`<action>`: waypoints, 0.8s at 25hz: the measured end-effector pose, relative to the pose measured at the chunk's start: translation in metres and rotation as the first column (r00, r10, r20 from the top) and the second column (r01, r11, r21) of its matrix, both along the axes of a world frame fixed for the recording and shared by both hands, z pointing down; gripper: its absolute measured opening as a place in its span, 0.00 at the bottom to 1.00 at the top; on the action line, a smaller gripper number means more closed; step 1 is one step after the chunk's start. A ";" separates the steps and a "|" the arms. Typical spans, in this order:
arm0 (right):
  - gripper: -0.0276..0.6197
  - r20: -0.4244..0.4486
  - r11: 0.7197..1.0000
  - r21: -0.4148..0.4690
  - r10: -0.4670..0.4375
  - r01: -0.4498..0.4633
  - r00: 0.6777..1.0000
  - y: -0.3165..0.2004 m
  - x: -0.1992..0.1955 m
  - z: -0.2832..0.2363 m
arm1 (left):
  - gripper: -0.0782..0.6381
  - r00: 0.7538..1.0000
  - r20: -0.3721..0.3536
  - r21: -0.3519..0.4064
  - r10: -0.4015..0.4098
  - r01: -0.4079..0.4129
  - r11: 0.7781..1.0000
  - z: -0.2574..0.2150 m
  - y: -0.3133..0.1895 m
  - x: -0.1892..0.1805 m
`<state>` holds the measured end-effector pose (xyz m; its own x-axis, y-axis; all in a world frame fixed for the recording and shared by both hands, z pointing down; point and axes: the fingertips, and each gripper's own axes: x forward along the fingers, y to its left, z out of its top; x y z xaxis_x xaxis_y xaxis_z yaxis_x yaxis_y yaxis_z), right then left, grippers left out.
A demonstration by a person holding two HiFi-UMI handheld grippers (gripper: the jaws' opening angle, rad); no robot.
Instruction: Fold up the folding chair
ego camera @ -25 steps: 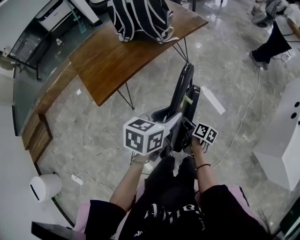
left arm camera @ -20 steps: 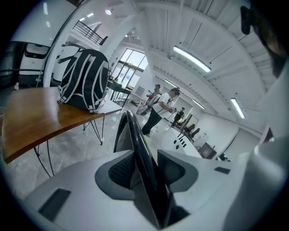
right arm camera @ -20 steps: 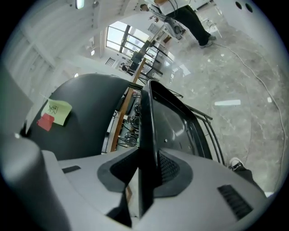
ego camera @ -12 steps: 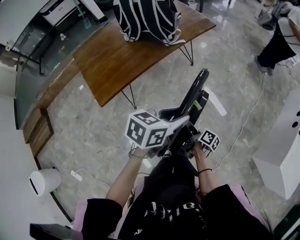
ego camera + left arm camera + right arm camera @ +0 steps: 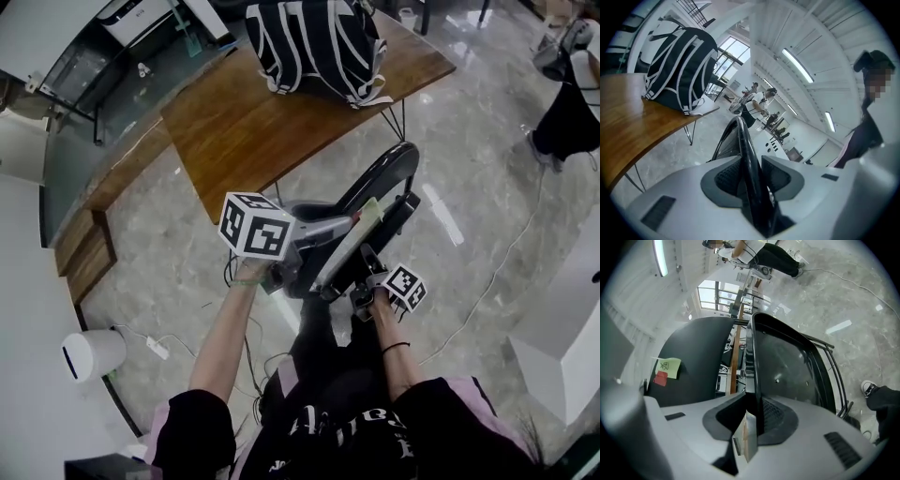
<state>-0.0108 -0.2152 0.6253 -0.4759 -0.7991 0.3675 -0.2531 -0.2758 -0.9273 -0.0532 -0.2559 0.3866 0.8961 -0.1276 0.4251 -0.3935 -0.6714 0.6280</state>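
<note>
1. Between the person's legs and the wooden table [image 5: 234, 131], the folding chair [image 5: 386, 175] stands on the grey stone floor [image 5: 169, 253]. Seat and back are drawn near together.
2. Left gripper [image 5: 349, 223]: jaws have just been closing. The chair's black curved back frame sits between them, with the pads seemingly pressed to both sides.
3. Right gripper [image 5: 367, 262]: jaws likewise just closing, now narrow, pinching the thin edge of the seat panel.
4. Striped backpack [image 5: 319, 42] lies on the table, well apart from the chair.
</note>
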 end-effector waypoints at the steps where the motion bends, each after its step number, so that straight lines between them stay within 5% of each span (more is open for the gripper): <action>1: 0.17 -0.007 1.000 -0.003 0.002 -0.002 1.000 -0.003 -0.008 0.001 | 0.29 1.000 0.004 -0.002 -0.008 0.008 1.000 0.002 -0.004 -0.009; 11: 0.17 -0.091 0.999 -0.036 0.029 -0.032 0.995 -0.034 -0.055 0.016 | 0.28 1.000 -0.023 -0.024 -0.003 0.002 1.000 0.018 -0.038 -0.060; 17: 0.17 -0.140 0.996 -0.065 0.056 -0.065 0.989 -0.068 -0.087 0.014 | 0.27 0.981 -0.194 -0.149 0.019 -0.049 0.988 0.012 -0.066 -0.090; 20: 0.16 -0.135 0.995 -0.066 0.069 -0.079 0.988 -0.078 -0.097 0.016 | 0.26 0.978 -0.205 -0.149 0.044 -0.076 0.986 0.014 -0.075 -0.098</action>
